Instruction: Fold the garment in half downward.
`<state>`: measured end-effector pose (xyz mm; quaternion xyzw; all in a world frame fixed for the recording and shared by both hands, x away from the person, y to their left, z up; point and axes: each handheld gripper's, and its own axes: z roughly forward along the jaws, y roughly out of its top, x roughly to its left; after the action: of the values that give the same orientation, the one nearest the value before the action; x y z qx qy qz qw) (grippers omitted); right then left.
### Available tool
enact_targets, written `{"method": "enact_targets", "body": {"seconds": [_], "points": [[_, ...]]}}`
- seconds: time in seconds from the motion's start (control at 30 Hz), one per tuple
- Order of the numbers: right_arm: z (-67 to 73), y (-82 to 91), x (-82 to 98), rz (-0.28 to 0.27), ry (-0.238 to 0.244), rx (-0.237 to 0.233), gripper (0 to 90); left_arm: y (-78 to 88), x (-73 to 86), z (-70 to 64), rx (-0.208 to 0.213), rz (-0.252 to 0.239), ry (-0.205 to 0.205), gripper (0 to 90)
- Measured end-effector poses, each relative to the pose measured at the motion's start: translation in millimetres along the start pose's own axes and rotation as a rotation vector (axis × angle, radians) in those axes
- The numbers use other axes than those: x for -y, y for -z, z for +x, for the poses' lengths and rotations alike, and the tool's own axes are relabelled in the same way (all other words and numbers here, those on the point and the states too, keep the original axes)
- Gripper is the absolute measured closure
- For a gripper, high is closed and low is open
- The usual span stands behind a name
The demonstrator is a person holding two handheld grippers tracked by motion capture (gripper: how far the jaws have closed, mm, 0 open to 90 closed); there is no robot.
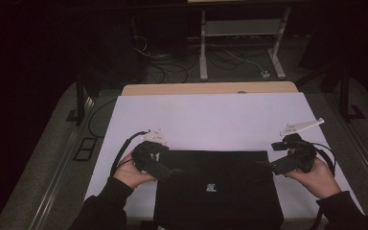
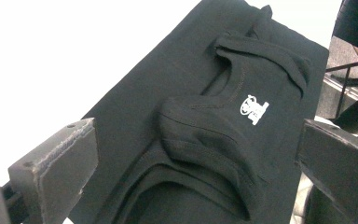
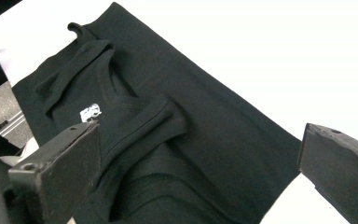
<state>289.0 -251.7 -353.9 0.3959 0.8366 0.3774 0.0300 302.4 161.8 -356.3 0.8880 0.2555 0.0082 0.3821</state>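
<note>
1. In the high view, a black folded cotton tank top with a small white logo (image 1: 218, 189) lay flat at the near edge of a white sheet covering the table (image 1: 211, 115). The left gripper (image 1: 165, 168), held in the person's left hand (image 1: 130, 173), sat at the garment's far left corner. The right gripper (image 1: 268, 166), held in the right hand (image 1: 316, 177), sat at the far right corner. Both pointed inward over the cloth. From this height it was hard to tell whether the tips touched the fabric.

2. In the left gripper view, the jaws stood wide apart with nothing between them. The tank top (image 2: 223, 126) lay beyond and below them, its shoulder straps and neckline bunched in soft ridges, and the white logo (image 2: 254, 108) sat near the middle. The white sheet (image 2: 74, 56) stretched away behind it.

3. In the right gripper view, the jaws were likewise spread and empty. The tank top (image 3: 158, 135) lay below them, one folded strap forming a thick ridge, with the logo (image 3: 90, 113) just past the left jaw. The white sheet (image 3: 261, 60) was bright beyond the garment.

4. Judging by this, the work looked to be at the approach stage of folding or smoothing the top, with no grip taken. The next move probably called for lowering each gripper onto its own corner edge and pinching a single clean layer.
</note>
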Motion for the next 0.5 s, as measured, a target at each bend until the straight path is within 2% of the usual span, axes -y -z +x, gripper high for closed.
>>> {"method": "enact_targets", "body": {"seconds": [0.17,0.23,0.5], "points": [[-5.5,0.3,-2.1,-0.004,-0.004,0.005,0.0,0.7,-3.5,6.8,0.001,-0.003,0.011,0.0],[-8.9,-0.9,-2.2,0.005,-0.003,-0.007,0.0,0.7,-4.1,10.2,0.005,-0.007,0.016,0.0],[-21.5,-7.1,-1.4,0.012,-0.012,0.006,0.0,-1.3,-3.4,24.1,-0.009,-0.017,0.041,0.0]]}}
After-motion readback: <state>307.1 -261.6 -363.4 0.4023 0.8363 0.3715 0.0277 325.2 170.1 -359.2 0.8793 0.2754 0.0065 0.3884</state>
